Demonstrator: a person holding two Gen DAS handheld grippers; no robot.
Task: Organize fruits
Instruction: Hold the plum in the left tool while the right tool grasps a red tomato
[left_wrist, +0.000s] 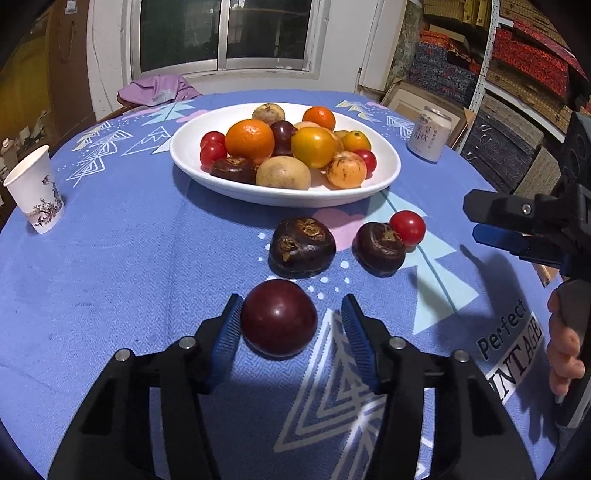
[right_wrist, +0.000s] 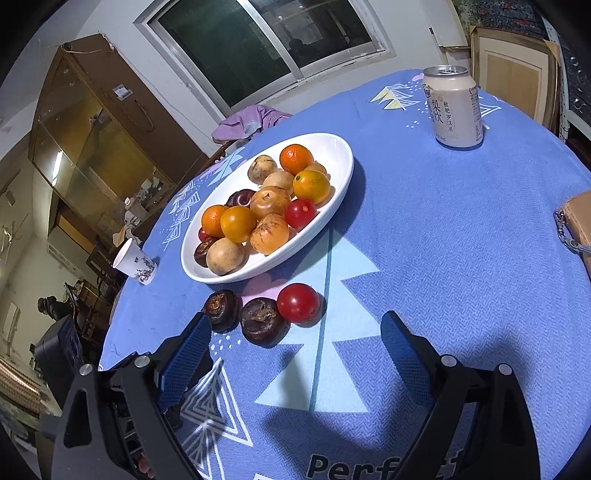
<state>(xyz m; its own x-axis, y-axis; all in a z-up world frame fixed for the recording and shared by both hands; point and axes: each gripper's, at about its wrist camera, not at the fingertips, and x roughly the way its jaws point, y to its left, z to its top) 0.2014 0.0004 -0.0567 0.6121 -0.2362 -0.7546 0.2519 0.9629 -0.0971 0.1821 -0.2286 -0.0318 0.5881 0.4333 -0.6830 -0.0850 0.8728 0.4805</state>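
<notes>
Left gripper sits low over the blue tablecloth in the left wrist view, its jaws part open around a dark red plum. One blue pad touches or nearly touches the plum's left side; the other stands clear of its right side, so the plum lies on the cloth, not gripped. Just beyond it lie two dark brown fruits and, the second touching a small red tomato. Farther back stands a white bowl heaped with oranges, tomatoes and brown fruit. A paper cup stands at the left, a drink can to the right of the bowl. At the right edge the right gripper hangs above the cloth, with a hand on its handle.

Seen from the right wrist, the right gripper has its jaws wide apart with nothing between them. Ahead lie the two brown fruits and the tomato, then the bowl, the can and the cup.
</notes>
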